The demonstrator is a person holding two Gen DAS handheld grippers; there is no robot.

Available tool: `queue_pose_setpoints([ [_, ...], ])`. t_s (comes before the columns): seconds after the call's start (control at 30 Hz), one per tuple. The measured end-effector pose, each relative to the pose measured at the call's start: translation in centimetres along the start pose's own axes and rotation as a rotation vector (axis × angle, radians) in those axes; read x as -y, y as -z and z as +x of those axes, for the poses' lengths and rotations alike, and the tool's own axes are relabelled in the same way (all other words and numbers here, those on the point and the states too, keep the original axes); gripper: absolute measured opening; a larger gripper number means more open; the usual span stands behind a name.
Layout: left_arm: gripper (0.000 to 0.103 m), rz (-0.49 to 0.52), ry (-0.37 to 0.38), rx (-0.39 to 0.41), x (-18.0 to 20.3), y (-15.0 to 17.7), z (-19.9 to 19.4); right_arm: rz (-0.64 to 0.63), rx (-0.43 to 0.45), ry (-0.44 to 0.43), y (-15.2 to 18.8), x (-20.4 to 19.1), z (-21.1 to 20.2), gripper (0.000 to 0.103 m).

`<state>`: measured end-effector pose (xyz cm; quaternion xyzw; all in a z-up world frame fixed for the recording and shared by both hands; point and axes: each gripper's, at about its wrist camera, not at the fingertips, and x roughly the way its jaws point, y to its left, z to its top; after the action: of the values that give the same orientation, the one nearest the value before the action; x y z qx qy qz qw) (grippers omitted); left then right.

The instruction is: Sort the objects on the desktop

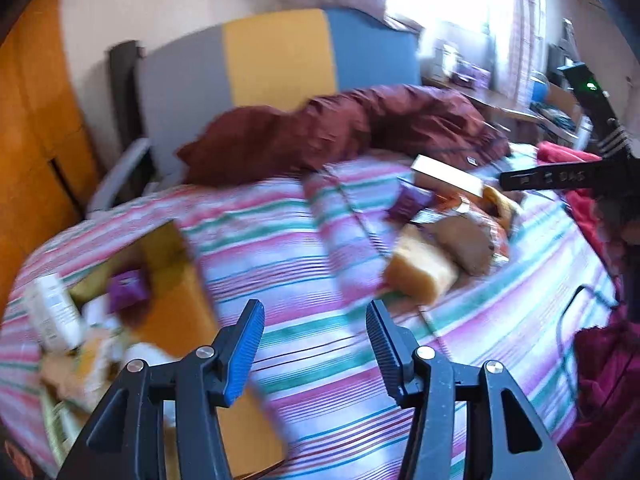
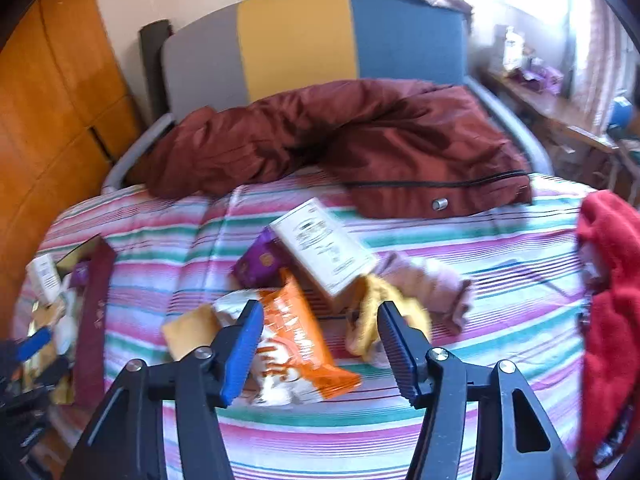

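Observation:
A pile of items lies on the striped bedspread (image 2: 460,240): an orange snack packet (image 2: 298,344), a white box (image 2: 324,252), a purple packet (image 2: 260,262), a tan block (image 2: 190,332), yellow cloth (image 2: 374,308) and pink cloth (image 2: 434,284). My right gripper (image 2: 320,354) is open and empty, just above the orange packet. My left gripper (image 1: 316,348) is open and empty over bare bedspread (image 1: 320,380), between the pile (image 1: 452,232) and an open cardboard box (image 1: 172,280) holding a white box (image 1: 54,312) and a purple packet (image 1: 126,290).
A maroon jacket (image 2: 360,140) lies across the bed's head, before a grey, yellow and blue headboard (image 2: 300,36). Red fabric (image 2: 612,280) lies at the right edge. An orange wardrobe (image 2: 48,100) stands left. A cluttered desk (image 2: 560,112) stands right.

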<state>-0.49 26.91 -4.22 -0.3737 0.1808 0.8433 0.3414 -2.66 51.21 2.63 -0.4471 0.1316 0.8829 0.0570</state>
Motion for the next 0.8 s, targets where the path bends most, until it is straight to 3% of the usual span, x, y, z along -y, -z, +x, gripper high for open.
queue_pose_setpoints([
  [0.33,0.063,0.132,0.188,-0.064,3.4,-2.4,5.8,-0.135,-0.150,-0.014,0.8,-2.3,5.8,0.064],
  [0.4,0.065,0.174,0.215,-0.034,4.0,-2.8,6.1,-0.146,-0.163,-0.016,0.7,-2.5,6.6,0.067],
  [0.53,0.083,0.206,0.304,-0.069,4.6,-3.3,7.7,-0.155,-0.180,-0.031,0.6,-2.7,7.4,0.067],
  [0.8,0.083,0.340,0.268,-0.119,6.3,-3.2,10.4,-0.180,-0.189,-0.030,0.5,-3.0,7.8,0.067],
])
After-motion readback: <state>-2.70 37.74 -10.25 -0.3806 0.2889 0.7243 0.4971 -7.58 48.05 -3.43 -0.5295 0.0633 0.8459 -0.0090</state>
